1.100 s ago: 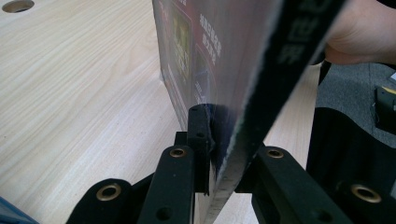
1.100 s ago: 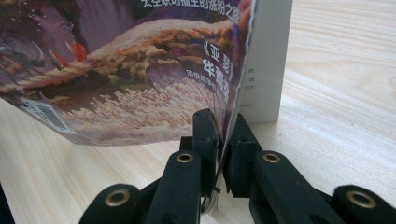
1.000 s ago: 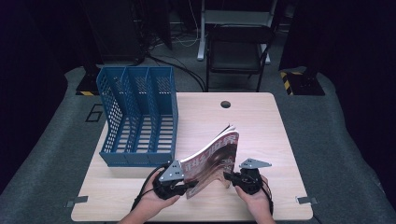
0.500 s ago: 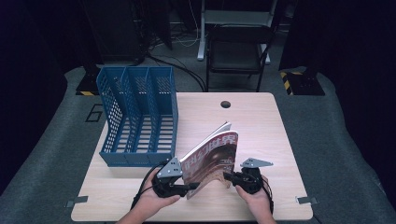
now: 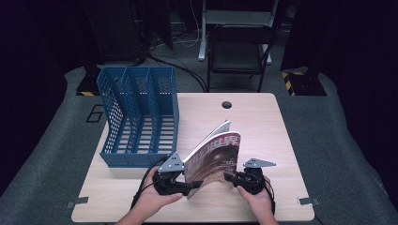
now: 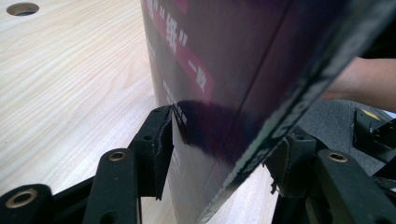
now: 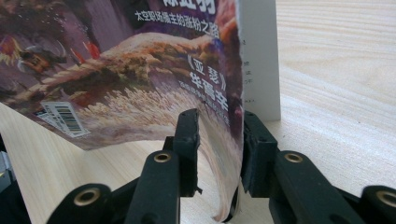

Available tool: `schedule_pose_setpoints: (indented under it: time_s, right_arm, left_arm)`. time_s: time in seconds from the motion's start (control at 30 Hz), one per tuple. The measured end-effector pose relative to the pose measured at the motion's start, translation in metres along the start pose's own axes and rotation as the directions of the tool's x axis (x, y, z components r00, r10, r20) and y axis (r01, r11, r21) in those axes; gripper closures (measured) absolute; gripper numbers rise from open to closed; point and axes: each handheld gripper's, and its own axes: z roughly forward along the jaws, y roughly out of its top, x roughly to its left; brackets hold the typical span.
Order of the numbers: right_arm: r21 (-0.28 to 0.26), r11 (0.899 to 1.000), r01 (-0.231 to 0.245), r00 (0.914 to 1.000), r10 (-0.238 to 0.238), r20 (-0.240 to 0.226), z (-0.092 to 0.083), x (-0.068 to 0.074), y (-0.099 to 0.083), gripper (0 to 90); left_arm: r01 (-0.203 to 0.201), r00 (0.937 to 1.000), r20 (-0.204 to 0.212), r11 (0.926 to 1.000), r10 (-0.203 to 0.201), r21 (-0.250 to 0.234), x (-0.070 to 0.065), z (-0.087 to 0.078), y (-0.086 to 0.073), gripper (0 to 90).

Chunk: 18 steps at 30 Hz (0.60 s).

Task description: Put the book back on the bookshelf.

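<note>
We see a light wooden table [image 5: 263, 117] on grey carpet, with a round cable hole [image 5: 227, 104] near its far edge and a dark folding chair [image 5: 239, 47] standing beyond it. On the table's left half stands a blue mesh file organiser [image 5: 138, 117] with three upright compartments, all of them bare inside as far as we can tell; its front corner sits just beside the left gripper [image 5: 187, 184]. Near the front edge, between the two hands, a magazine [image 5: 213, 157] with a dark reddish cover and Chinese lettering is held up off the tabletop, tilted, its pages fanning slightly at the top. It blocks our line from one gripper to the other. In the left gripper view the left gripper's jaws straddle the magazine's spine edge, one jaw against the cover, pinching it. In the right gripper view the right gripper [image 7: 219, 140] clamps the cover's lower edge near a barcode [image 7: 65, 116], white inner pages showing behind. The right gripper sits at the magazine's right in the high view.
</note>
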Motion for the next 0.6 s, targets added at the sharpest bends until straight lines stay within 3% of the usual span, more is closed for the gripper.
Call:
schedule_pose_setpoints:
  time_s: [0.17,0.27,0.4,0.57,0.6]
  right_arm:
    - [0.003,1.0,-0.019,0.9998,0.019,-0.009,0.0,0.001,0.0,68.5]
    - [0.0,1.0,-0.005,1.0,0.005,-0.006,0.0,0.0,0.0,67.9]
    - [0.005,1.0,-0.018,0.9998,0.018,-0.002,0.0,0.002,0.0,67.1]
    - [0.009,1.0,0.004,1.0,-0.005,0.002,0.002,0.003,-0.001,66.7]
    - [0.012,1.0,0.003,1.0,-0.003,0.0,0.002,0.003,-0.001,66.7]
  left_arm:
    - [0.012,0.9999,-0.011,0.9998,-0.012,-0.015,0.0,-0.002,0.003,44.9]
    - [0.019,0.9998,-0.008,0.9997,-0.019,-0.017,-0.001,-0.006,0.006,43.9]
    - [0.004,0.9996,-0.029,0.9999,-0.004,-0.016,-0.002,-0.013,0.016,43.3]
    - [0.013,0.9995,-0.027,0.9996,-0.013,-0.027,-0.003,-0.02,0.029,44.3]
    - [0.005,0.999,-0.043,0.9996,-0.006,-0.027,-0.004,-0.021,0.031,44.3]
